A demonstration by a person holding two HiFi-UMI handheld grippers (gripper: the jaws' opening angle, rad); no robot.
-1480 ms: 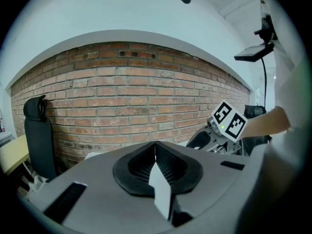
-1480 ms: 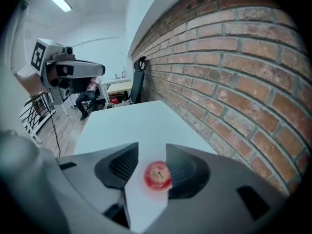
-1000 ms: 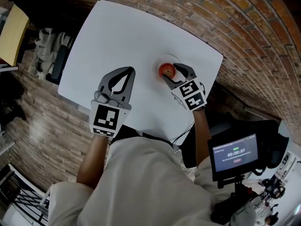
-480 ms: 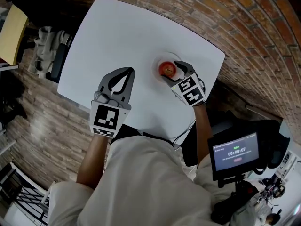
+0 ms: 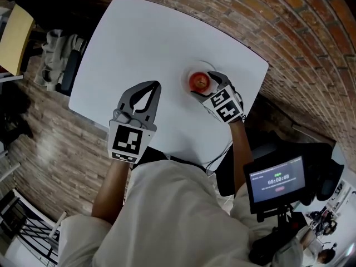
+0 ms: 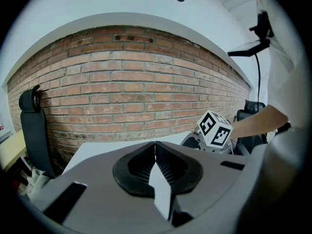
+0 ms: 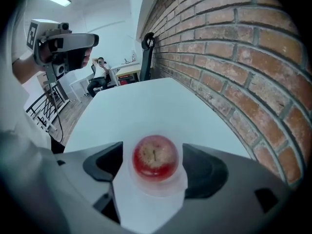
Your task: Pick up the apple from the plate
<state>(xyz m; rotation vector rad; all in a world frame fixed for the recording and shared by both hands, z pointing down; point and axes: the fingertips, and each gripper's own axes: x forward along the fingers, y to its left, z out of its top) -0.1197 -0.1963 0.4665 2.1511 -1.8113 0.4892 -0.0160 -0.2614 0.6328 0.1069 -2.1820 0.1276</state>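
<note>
A: Where's the left gripper [image 6: 155, 144]?
B: Well left of the plate [image 7: 165, 187], jaws pressed together, empty

A: And the right gripper [image 5: 204, 83]?
B: Over the plate, its jaws have just been opening and stand wide, flanking the apple [image 7: 155, 156] without touching it; the red apple sits stem-up on the plate, white table [image 5: 144, 43] beneath

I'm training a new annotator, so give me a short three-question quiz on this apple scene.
1. True or false: the left gripper is shut with nothing in it.
2. Where is the apple? A on the plate; B in the left gripper; C midair.
3. Fill in: the right gripper has its jaws ___ around the apple.
Key: 1 true; 2 A; 3 open, having just been opening, apple between them, ungripped.
</note>
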